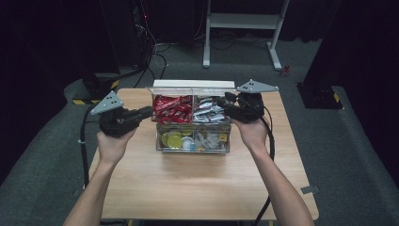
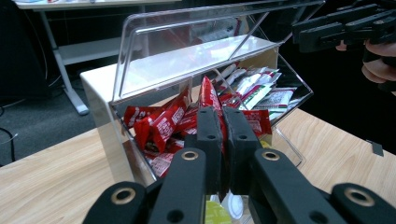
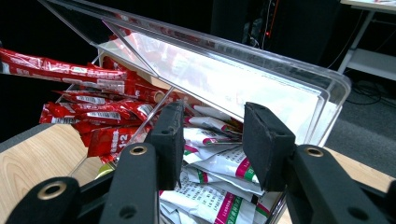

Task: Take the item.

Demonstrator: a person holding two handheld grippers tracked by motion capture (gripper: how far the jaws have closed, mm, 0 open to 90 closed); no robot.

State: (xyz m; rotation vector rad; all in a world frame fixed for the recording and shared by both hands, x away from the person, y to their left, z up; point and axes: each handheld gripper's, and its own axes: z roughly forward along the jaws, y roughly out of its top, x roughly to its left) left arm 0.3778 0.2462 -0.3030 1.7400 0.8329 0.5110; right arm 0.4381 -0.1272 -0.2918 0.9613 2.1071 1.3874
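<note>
Mid-frame in the high view, the clear box (image 1: 193, 123) is sitting on the table (image 1: 197, 188). The left gripper (image 2: 223, 135) is clamping a red packet (image 2: 208, 100). The right gripper (image 3: 212, 140) is gaping, empty, over white packets (image 3: 224, 163).

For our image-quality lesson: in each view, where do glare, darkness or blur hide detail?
High view: surroundings nearly black, table evenly lit. Left gripper view: white glare across the clear lid; near jaws soft. Right gripper view: glare on the lid, white packets sharp, jaws blurred.

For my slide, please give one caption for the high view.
Two hand-held grippers flank a clear acrylic box of red packets and white packets.
</note>
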